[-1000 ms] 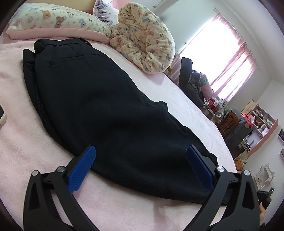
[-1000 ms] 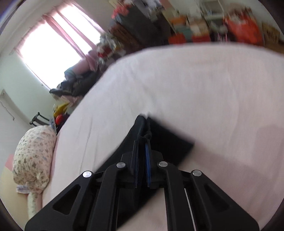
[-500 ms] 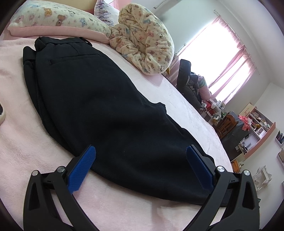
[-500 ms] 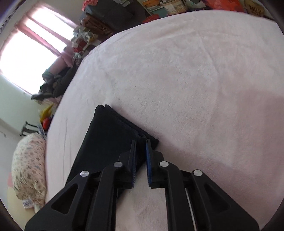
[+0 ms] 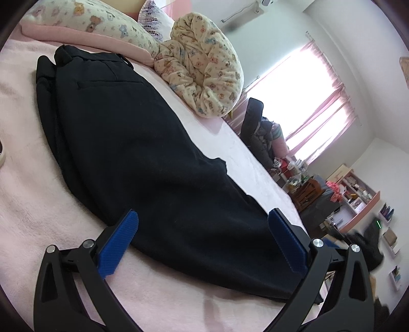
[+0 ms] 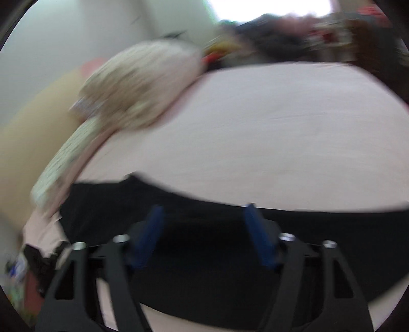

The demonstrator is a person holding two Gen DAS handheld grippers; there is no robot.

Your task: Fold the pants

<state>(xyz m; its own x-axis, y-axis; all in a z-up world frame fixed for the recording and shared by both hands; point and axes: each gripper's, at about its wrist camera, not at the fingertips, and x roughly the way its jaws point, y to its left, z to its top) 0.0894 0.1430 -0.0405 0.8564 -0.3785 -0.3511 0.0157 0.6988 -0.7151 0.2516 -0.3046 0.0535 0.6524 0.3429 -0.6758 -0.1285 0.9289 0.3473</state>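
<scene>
Left wrist view shows the big pink fuzzy bed (image 5: 51,204) first. On it lie the long black cloth pants (image 5: 153,158), flat and folded in half the long way, with the waist up by the bear-print pillow (image 5: 84,18) and a rolled bear-print blanket (image 5: 204,69) beside it. The left tongs (image 5: 202,237) are wide open over the leg part and hold nothing. In the blurry right wrist view, the right tongs (image 6: 202,229) are open too, empty, over the pants. I think the long fold is done. Next, both tongs should pinch the leg ends and bring them up to the waist.
</scene>
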